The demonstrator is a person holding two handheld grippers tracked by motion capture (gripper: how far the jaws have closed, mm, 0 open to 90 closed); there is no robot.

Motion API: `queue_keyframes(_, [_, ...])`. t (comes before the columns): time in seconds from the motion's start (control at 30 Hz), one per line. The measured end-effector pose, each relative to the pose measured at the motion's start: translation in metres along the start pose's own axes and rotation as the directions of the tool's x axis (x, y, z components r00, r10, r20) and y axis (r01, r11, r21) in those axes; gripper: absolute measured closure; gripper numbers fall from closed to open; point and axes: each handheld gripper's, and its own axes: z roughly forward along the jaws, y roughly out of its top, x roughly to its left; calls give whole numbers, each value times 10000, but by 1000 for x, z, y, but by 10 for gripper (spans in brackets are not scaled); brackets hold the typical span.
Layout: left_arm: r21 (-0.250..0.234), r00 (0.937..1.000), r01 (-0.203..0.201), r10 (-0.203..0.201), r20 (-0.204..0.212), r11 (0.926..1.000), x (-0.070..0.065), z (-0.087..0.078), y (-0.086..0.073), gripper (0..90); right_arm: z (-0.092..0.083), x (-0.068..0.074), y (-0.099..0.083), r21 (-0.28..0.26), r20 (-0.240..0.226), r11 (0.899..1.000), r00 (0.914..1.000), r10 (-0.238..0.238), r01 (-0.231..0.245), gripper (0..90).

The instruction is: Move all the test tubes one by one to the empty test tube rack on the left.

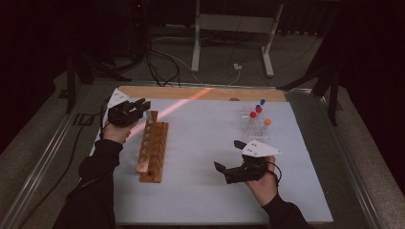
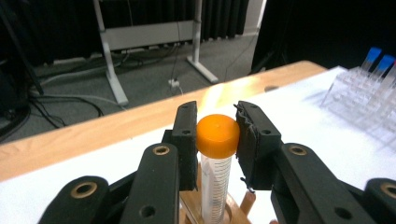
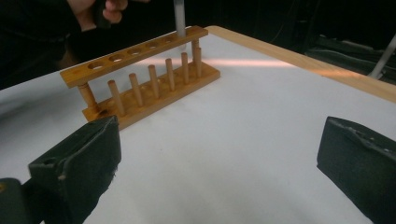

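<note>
my left claw (image 2: 217,135) grips the orange-capped tube (image 2: 216,154) by its cap, directly above the wooden rack's (image 1: 153,145) end hole; my right claw (image 3: 219,154) gapes empty over the surface (image 1: 210,162).

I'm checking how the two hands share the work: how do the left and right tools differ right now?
The left tool is shut on the orange-capped tube, while the right tool stands wide open with nothing between its jaws. The left tool sits at the far end of the wooden rack; the right tool hovers apart over bare table. Both have black jaws.
</note>
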Motion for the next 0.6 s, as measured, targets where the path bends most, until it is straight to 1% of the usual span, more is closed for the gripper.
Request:
queue_keyframes(0.07, [112, 10000, -31, 31, 48, 9999, -1, 3, -4, 716, -1, -1, 0, -16, -81, 10000, 10000, 24, -25, 0])
queue_keyframes(0.1, [167, 10000, -44, 43, 30, 9999, -2, 4, -6, 715, -1, -1, 0, -54, -25, 10000, 10000, 7, -7, 0])
queue_keyframes(0.17, [244, 10000, 19, -21, 64, 9997, -1, 6, -10, 716, -1, -1, 0, -143, -73, 9999, 10000, -28, 27, 0])
queue_keyframes(0.33, [416, 10000, 16, -18, 37, 9991, -2, 11, -19, 716, -3, 0, 0, -444, 80, 9983, 9992, -387, 391, 0])
queue_keyframes(0.37, [415, 10000, 17, -18, 30, 9991, -2, 11, -20, 715, -3, 0, 1, -443, 26, 9982, 9992, -393, 394, 0])
queue_keyframes(0.6, [254, 10000, 67, -68, 64, 9997, -2, 13, -26, 715, -4, 2, 0, -535, 68, 9967, 9981, -616, 619, 0])
